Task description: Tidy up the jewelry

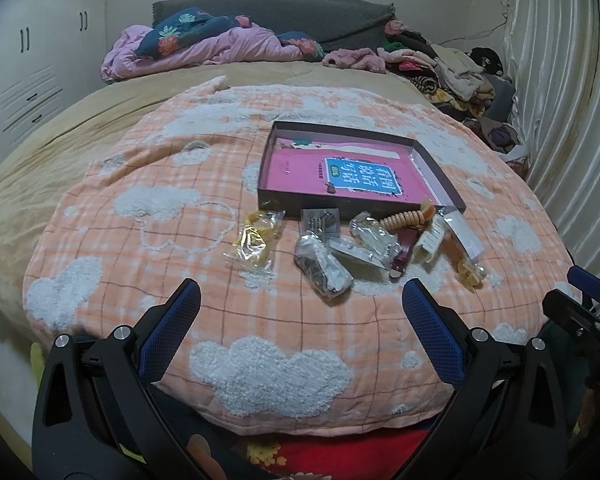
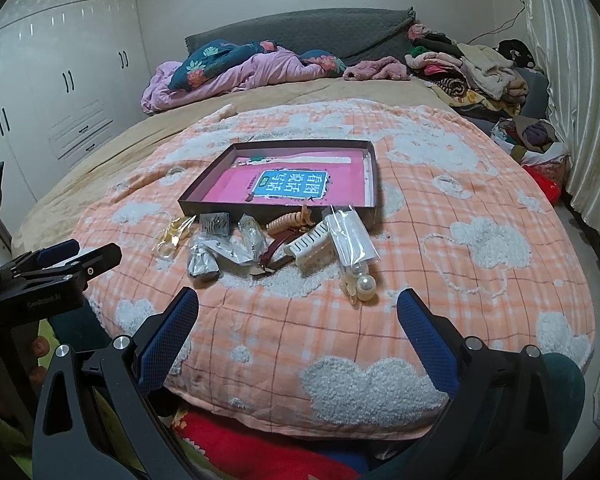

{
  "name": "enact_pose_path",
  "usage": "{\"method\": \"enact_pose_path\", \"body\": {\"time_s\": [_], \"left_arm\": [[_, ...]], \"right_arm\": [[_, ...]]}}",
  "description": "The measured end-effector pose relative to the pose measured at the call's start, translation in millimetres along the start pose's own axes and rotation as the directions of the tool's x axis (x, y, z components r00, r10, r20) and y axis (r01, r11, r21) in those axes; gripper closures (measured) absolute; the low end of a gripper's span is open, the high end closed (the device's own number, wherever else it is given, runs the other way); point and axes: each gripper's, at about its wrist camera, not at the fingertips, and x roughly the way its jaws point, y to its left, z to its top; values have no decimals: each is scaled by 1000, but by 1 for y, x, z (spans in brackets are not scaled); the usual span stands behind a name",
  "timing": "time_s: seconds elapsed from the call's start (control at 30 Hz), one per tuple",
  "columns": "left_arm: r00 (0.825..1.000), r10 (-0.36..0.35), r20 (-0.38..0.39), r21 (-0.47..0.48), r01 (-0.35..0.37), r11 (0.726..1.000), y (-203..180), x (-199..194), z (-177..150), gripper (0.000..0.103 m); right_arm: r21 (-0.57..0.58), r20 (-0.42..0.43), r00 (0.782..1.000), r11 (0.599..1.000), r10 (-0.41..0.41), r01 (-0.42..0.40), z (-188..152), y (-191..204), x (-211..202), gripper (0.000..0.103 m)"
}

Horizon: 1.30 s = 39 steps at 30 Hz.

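Observation:
A shallow dark box (image 1: 277, 200) (image 2: 203, 209) with a pink book inside lies on the orange checked blanket (image 1: 203, 264) (image 2: 440, 200). In front of it is a heap of jewelry: a bagged yellow bangle (image 1: 257, 236) (image 2: 171, 240), clear bagged pieces (image 1: 324, 266) (image 2: 203, 260), an orange coil tie (image 1: 404, 220) (image 2: 285, 222), a white hair claw (image 1: 430, 238) (image 2: 310, 242), a dark red strap (image 2: 273, 254) and a pearl clip (image 1: 472, 272) (image 2: 360, 282). My left gripper (image 1: 302, 294) and right gripper (image 2: 297, 300) are open, empty, short of the heap.
Crumpled pink bedding (image 1: 203, 50) and a clothes pile (image 1: 452, 68) lie at the bed's far end. White wardrobes (image 2: 59, 92) stand left, a curtain (image 2: 572, 92) right. Each gripper shows at the other view's edge (image 1: 588, 300) (image 2: 55, 268).

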Motion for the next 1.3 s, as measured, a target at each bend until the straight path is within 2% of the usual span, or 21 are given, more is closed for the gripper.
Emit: {"method": "enact_pose_path", "body": {"time_s": [0.3, 0.67, 0.87, 0.97, 1.13, 1.3], "left_arm": [[1000, 24, 4, -28, -24, 999, 16, 8, 2, 8], [999, 37, -5, -45, -37, 998, 36, 24, 16, 8], [998, 59, -34, -56, -61, 997, 46, 39, 23, 8], [998, 44, -49, -49, -46, 998, 45, 46, 26, 8], [996, -46, -70, -30, 44, 999, 33, 59, 29, 8], [989, -97, -114, -2, 97, 995, 14, 78, 23, 8]], "right_arm": [[-13, 2, 1000, 1000, 19, -19, 19, 2, 9, 4], [-39, -34, 999, 998, 38, -40, 40, -1, 37, 4], [-61, -30, 999, 997, 35, -37, 57, -5, 49, 4], [-67, -27, 999, 997, 31, -33, 67, -8, 56, 4], [-79, -15, 1000, 997, 23, -24, 86, -15, 65, 4], [-55, 3, 1000, 999, 2, -2, 98, -28, 72, 4]]}}
